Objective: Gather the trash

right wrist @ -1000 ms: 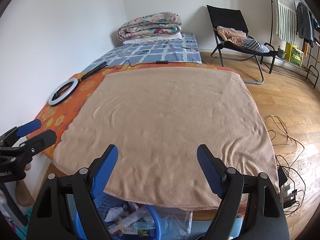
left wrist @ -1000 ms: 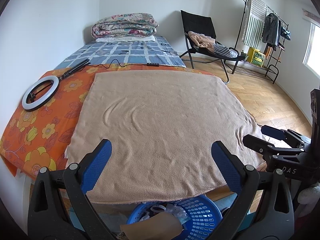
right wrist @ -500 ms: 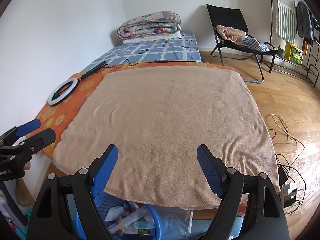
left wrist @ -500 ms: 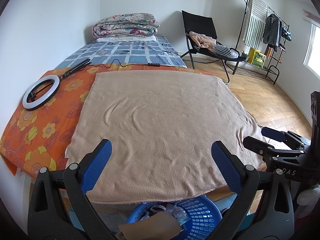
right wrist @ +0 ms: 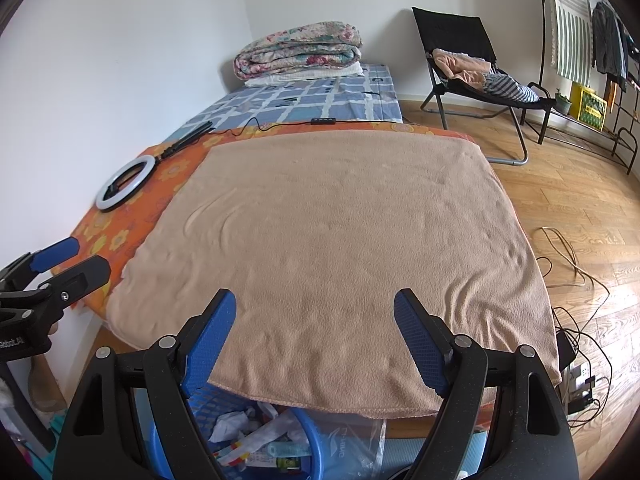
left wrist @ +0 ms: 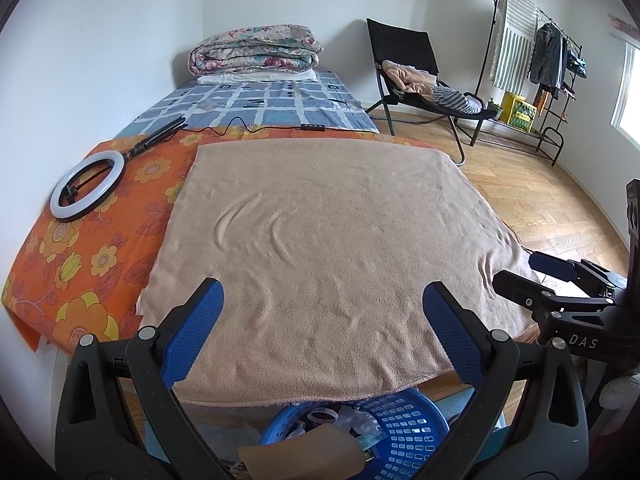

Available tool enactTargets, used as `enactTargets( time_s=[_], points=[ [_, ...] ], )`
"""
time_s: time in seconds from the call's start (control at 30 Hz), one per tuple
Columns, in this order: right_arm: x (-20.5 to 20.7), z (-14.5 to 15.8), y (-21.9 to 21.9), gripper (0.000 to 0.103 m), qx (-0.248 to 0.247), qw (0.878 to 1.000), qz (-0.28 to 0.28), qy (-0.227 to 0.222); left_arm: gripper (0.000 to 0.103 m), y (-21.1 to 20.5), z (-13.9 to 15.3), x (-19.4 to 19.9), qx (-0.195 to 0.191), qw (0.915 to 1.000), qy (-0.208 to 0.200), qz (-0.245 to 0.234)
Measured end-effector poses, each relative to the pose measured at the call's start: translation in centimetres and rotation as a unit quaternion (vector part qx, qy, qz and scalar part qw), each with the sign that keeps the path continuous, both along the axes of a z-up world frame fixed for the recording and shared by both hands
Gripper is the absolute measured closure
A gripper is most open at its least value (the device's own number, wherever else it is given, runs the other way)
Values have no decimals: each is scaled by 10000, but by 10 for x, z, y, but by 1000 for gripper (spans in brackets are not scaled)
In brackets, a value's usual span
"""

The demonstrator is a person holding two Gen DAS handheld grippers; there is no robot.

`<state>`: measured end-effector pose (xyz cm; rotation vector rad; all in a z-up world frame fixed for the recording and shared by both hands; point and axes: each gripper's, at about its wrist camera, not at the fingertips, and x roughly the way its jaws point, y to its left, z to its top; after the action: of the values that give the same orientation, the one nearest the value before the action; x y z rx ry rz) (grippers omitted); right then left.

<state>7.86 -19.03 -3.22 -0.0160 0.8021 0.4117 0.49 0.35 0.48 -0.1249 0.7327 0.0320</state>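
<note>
A blue plastic basket [left wrist: 404, 436] stands on the floor below the near edge of a tan blanket [left wrist: 328, 248]; it holds crumpled paper, wrappers and a brown paper piece [left wrist: 300, 454]. It also shows in the right wrist view [right wrist: 304, 420] with white crumpled trash [right wrist: 232, 424] inside. My left gripper [left wrist: 322, 332] is open and empty above the blanket's near edge. My right gripper [right wrist: 314, 340] is open and empty, beside the left one. Each gripper shows at the edge of the other's view.
A ring light [left wrist: 88, 186] with its cable lies on the orange flowered sheet [left wrist: 80, 264] at left. Folded quilts [left wrist: 256, 54] sit at the far end of the bed. A black chair [left wrist: 416, 76], a clothes rack [left wrist: 536, 72] and floor cables [right wrist: 576, 280] are at right.
</note>
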Motion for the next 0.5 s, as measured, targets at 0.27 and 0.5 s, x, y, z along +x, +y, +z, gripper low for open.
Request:
enactTargets(
  time_s=[0.27, 0.5],
  points=[
    [0, 0, 0, 22, 4, 10000, -6, 1, 2, 1, -1, -1, -19, 10000, 6, 8],
    [-1, -2, 0, 22, 4, 10000, -4, -6, 2, 1, -2, 0, 9, 10000, 7, 5]
  ],
)
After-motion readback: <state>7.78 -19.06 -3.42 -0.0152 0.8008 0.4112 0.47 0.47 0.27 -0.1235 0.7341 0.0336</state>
